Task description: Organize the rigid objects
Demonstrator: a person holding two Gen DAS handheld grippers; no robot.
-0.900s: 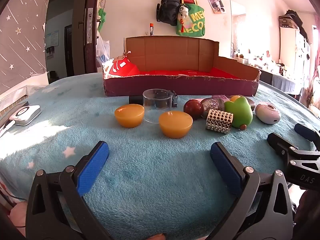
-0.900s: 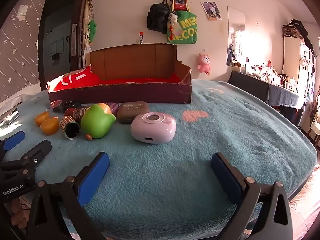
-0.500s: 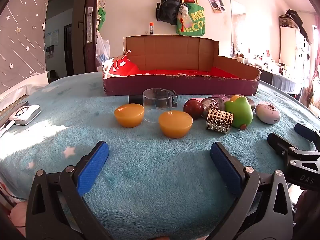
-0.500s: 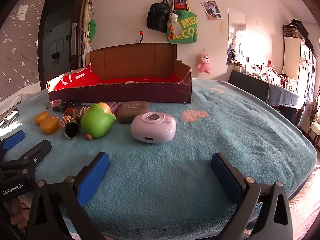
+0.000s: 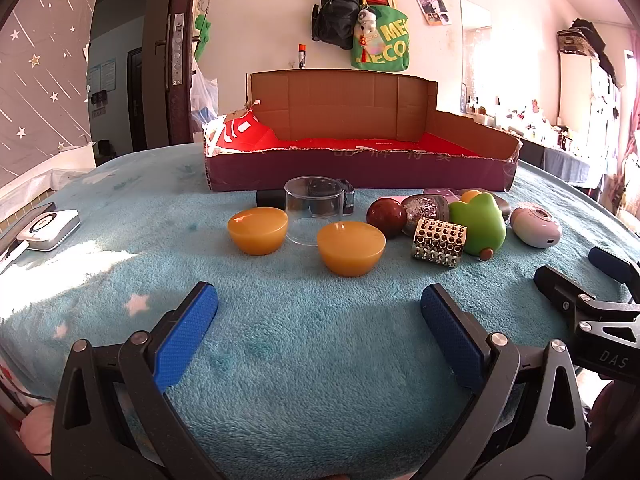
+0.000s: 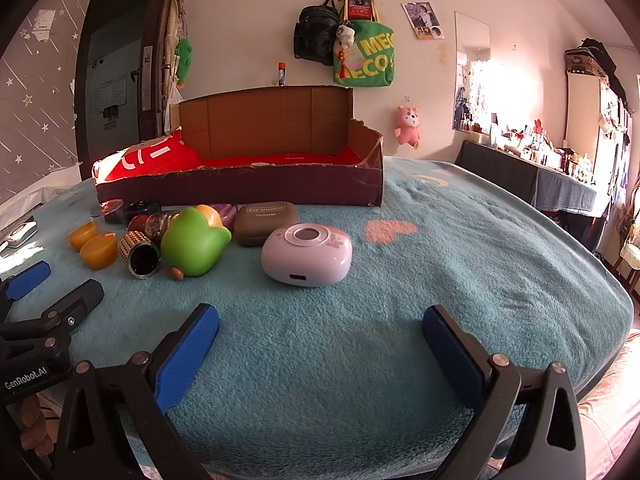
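Blue-padded, my left tongs (image 5: 319, 312) and right tongs (image 6: 320, 330) both gape wide, holding nothing. The pink case (image 6: 307, 254) lies at my right's twelve o'clock; the orange bowl (image 5: 351, 248) at my left's twelve

"EYE SHADOW" and "novo" are read on the lid of the brown rounded plastic case (image 6: 266, 223). "GenRobot.AI" is printed on the black left gripper body (image 6: 24, 378); "DAS" is seen on the black right gripper body (image 5: 612, 358). "MEC / ECO" is partly read on the green fabric tote bag (image 6: 366, 60); the rest is cut off.
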